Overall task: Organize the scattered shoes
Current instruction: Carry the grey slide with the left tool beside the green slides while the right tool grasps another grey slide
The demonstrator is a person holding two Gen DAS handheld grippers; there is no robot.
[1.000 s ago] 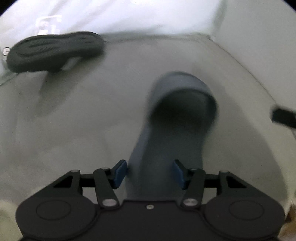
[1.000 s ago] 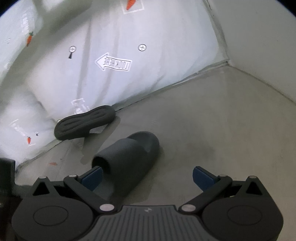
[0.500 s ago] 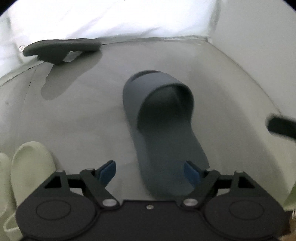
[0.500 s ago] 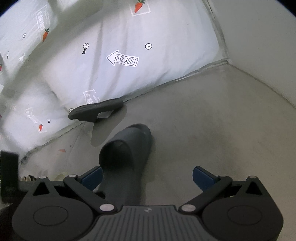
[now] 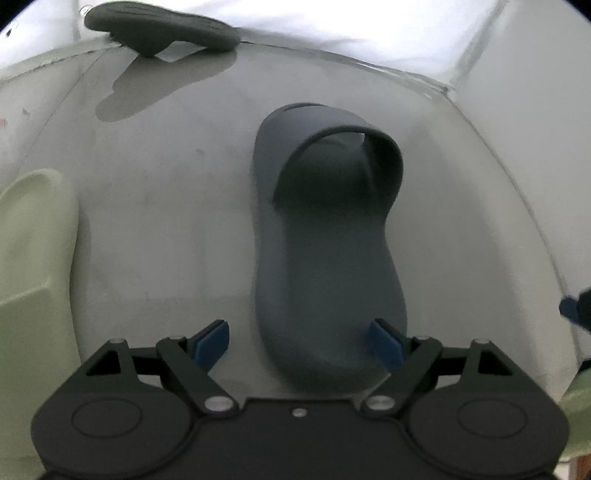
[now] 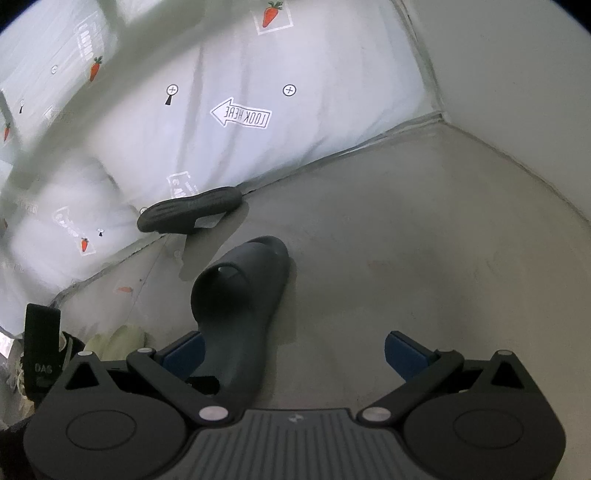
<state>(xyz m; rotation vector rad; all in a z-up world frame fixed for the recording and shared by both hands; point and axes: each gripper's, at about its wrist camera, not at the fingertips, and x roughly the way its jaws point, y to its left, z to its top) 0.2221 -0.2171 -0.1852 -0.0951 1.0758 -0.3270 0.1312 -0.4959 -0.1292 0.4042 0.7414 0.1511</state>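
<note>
A dark grey slide sandal (image 5: 328, 258) lies upright on the grey floor, heel toward me. My left gripper (image 5: 301, 345) is open, its blue pads spread on either side of the heel without touching it. The same sandal (image 6: 240, 299) shows in the right wrist view, left of my open right gripper (image 6: 295, 354), which holds nothing. The matching dark sandal (image 5: 159, 26) lies tipped with its sole showing against the white sheet, also visible as the tipped sandal (image 6: 190, 214) in the right wrist view.
A pale green shoe (image 5: 33, 240) sits at the left. A white sheet (image 6: 221, 92) printed with carrots and an arrow hangs along the back edge. A plain wall (image 6: 517, 74) closes the right side. Bare floor (image 6: 424, 258) spreads right of the sandal.
The left gripper opened and let go of the dark sandal, which now rests flat on the floor. The view pulled back and down, bringing the pale green shoe into sight.
</note>
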